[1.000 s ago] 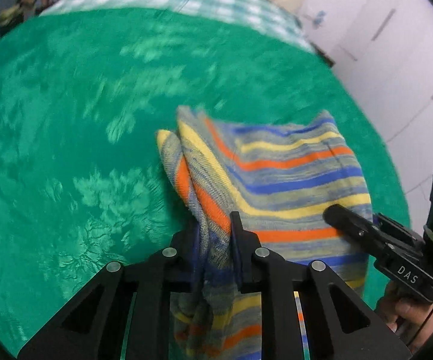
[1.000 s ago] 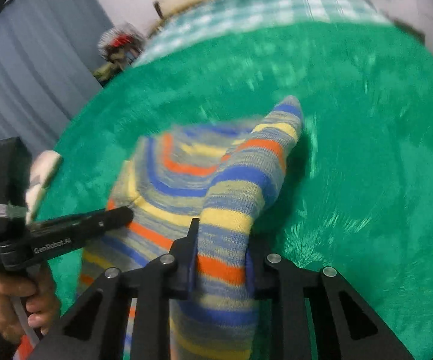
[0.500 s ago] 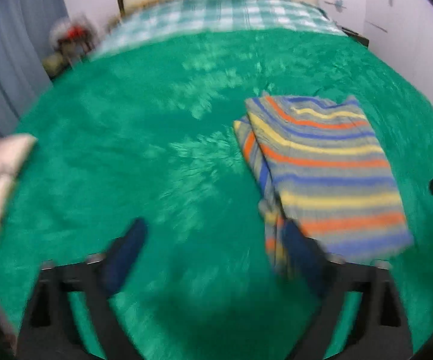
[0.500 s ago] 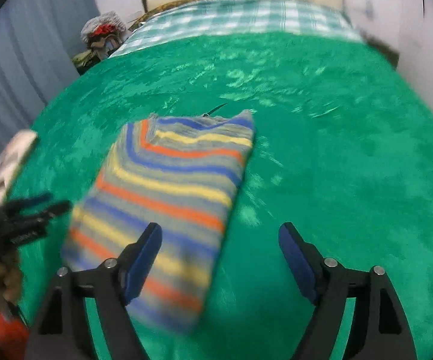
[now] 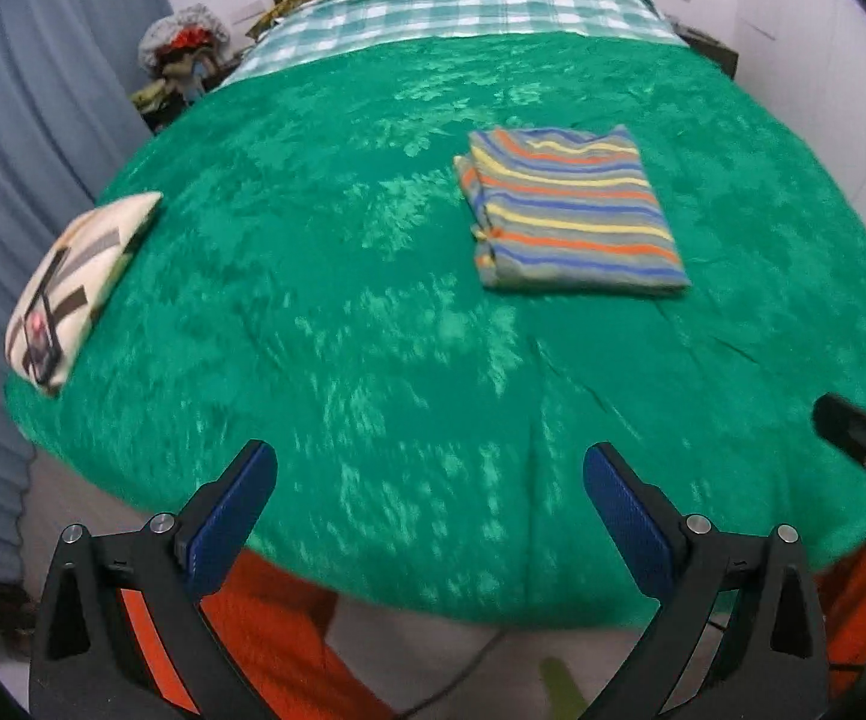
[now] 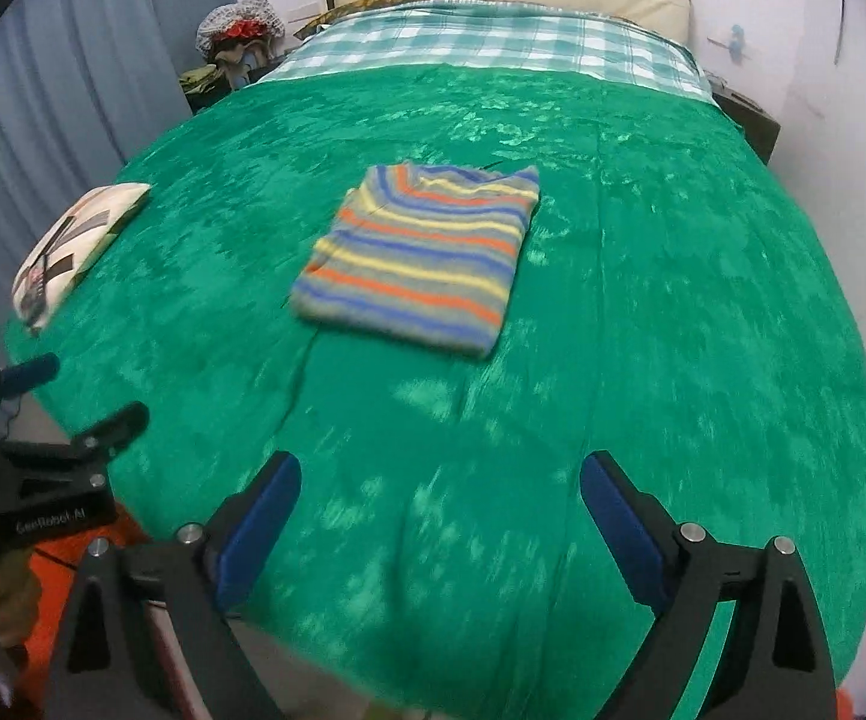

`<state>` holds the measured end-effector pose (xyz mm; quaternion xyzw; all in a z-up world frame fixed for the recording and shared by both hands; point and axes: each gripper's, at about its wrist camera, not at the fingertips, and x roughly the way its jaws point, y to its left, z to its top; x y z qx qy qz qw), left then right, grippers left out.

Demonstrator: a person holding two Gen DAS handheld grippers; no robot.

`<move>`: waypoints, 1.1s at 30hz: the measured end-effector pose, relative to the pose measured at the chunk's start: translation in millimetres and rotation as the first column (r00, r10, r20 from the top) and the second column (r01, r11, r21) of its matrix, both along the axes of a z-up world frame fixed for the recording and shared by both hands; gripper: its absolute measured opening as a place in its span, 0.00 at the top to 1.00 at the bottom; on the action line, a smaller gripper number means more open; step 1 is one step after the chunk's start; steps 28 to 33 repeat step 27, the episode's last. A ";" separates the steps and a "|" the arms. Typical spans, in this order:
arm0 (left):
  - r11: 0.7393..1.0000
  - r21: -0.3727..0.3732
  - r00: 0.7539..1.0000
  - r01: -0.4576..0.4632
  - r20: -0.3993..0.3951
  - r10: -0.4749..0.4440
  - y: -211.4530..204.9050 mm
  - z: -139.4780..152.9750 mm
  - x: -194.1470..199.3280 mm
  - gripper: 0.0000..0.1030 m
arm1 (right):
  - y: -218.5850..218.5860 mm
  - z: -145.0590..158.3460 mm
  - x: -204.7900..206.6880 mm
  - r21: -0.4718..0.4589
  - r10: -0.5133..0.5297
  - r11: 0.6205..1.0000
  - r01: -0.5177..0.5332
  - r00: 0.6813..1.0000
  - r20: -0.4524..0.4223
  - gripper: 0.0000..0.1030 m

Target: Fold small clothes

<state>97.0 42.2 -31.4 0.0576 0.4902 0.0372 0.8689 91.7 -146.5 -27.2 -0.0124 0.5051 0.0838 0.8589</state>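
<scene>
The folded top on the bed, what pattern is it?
The folded top has blue, orange and yellow stripes on grey, clearest in the right wrist view.

1. My left claw (image 5: pixel 429 504) hides a strip of the green bedspread (image 5: pixel 372 300) behind its fingers.
2. In the left wrist view my right claw (image 5: pixel 865 396) is cut off by the picture's right edge.
3. The heap beside the bed (image 6: pixel 234 42) is too small to make out.
4. The print on the pale cushion (image 5: pixel 66 288) is blurred.
5. The striped top (image 6: pixel 420 252) has soft, smeared edges.
</scene>
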 end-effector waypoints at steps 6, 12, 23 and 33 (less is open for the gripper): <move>1.000 -0.022 0.999 -0.014 0.034 0.015 -2.1 19.9 -25.6 0.01 | 4.9 19.1 -37.5 -0.019 -0.007 1.000 0.007 1.000 -0.021 0.09; 0.999 -0.052 0.999 -0.017 0.049 0.019 -3.4 36.8 -39.7 0.01 | 13.2 44.6 -54.4 -0.050 -0.026 0.998 0.027 0.999 0.020 0.09; 0.997 -0.071 0.998 -0.002 0.062 0.007 -11.9 41.8 -45.1 0.01 | 16.7 59.2 -61.1 -0.061 -0.016 0.998 0.019 0.998 0.056 0.09; 0.999 -0.048 0.996 -0.005 0.088 0.010 -16.4 46.2 -48.4 0.02 | 13.2 60.5 -60.9 -0.054 -0.028 0.998 0.031 0.998 0.064 0.09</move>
